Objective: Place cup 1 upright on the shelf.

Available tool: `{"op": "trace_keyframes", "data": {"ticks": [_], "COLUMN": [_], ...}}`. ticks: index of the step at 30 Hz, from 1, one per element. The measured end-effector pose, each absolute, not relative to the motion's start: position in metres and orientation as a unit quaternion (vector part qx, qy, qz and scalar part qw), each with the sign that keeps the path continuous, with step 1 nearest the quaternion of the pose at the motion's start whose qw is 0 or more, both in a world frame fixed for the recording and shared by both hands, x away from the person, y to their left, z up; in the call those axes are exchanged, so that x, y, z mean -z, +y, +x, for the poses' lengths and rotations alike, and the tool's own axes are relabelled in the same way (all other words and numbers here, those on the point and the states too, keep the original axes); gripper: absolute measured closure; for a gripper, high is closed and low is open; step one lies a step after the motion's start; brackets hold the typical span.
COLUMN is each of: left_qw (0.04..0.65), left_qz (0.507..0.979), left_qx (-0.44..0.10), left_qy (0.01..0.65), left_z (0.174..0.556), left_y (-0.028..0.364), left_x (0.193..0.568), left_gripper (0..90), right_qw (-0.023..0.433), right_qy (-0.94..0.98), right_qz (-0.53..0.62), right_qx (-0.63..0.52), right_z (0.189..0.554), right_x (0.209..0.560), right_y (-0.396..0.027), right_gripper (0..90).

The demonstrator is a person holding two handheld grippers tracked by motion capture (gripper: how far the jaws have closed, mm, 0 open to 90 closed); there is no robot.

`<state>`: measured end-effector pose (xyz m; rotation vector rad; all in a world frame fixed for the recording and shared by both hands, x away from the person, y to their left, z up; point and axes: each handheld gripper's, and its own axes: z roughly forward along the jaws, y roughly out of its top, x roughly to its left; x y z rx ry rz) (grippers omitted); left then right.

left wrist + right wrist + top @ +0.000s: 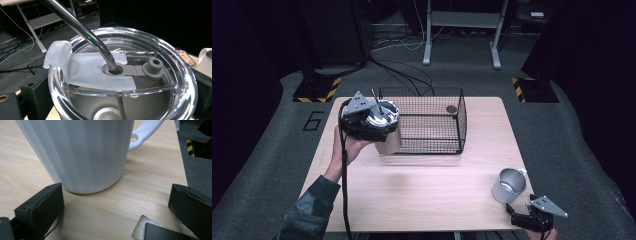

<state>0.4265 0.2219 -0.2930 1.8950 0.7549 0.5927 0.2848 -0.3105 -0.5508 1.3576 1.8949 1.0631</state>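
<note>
At the left rear of the wooden table (422, 185), the left gripper (371, 126) held a tumbler (386, 131) upright against the near left corner of a black wire basket (427, 120); whether the tumbler rested on the table or was raised could not be determined. Its jaws were closed on the tumbler's sides, just below the rim. The left gripper view showed the tumbler's clear lid (175, 75) from above, with a frosted sliding tab (82, 70) and a bent metal straw (82, 30) passing through the grey centre hole. A small dark round object (451, 108) lay inside the basket near its far right side. At the near right corner of the table, the right gripper (532, 216) sat low with its jaws spread wide and holding nothing. A white ribbed mug (80, 152) stood upright on the table just beyond those jaws, apart from them, its handle (143, 132) pointing away to the right.
</note>
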Motion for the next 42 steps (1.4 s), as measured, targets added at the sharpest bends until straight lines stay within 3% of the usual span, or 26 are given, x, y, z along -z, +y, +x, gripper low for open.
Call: {"op": "trace_keyframes", "data": {"ticks": [42], "left_qw": [0.471], "left_qz": [0.773], "left_qx": [-0.268], "left_qy": [0.329], "left_z": [0.486], "left_y": [0.204], "left_x": [0.274], "left_gripper": [3.9], "right_qw": [0.285], "right_qy": [0.707], "right_qz": [0.51], "right_qx": [-0.398], "right_z": [0.284], "right_x": [0.551], "right_y": [-0.31], "right_gripper": [0.0]}}
